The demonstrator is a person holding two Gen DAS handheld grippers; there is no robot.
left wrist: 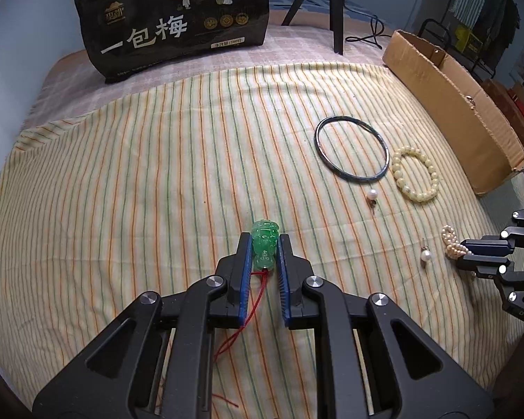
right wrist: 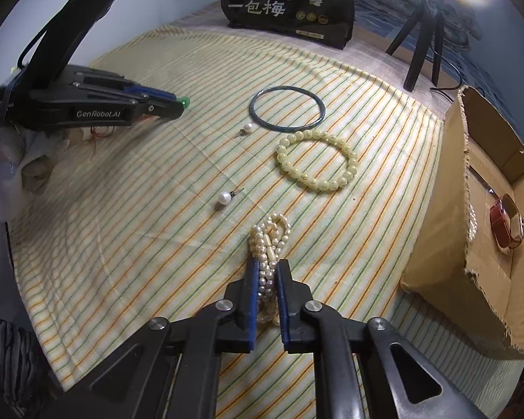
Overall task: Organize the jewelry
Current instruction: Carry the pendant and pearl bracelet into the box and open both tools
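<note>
My left gripper (left wrist: pixel 264 244) is shut on a carved green jade pendant (left wrist: pixel 264 241) whose red cord (left wrist: pixel 241 328) trails back over the striped cloth. My right gripper (right wrist: pixel 266 269) is shut on a bunched pearl necklace (right wrist: pixel 268 241) that lies on the cloth. Between the two lie a dark thin bangle (right wrist: pixel 286 108), a pale yellow bead bracelet (right wrist: pixel 318 160) and two loose pearl earrings (right wrist: pixel 224 198) (right wrist: pixel 248 127). In the right wrist view the left gripper (right wrist: pixel 183 102) shows at the far left with the green pendant at its tip. The right gripper (left wrist: pixel 466 253) shows at the right edge of the left wrist view.
An open cardboard box (right wrist: pixel 471 216) stands at the right and holds a red-brown piece (right wrist: pixel 506 220). A black printed bag (left wrist: pixel 178 21) stands at the back. Tripod legs (left wrist: pixel 335 7) and a cable rise behind the cloth. The striped cloth (left wrist: pixel 139 174) covers the surface.
</note>
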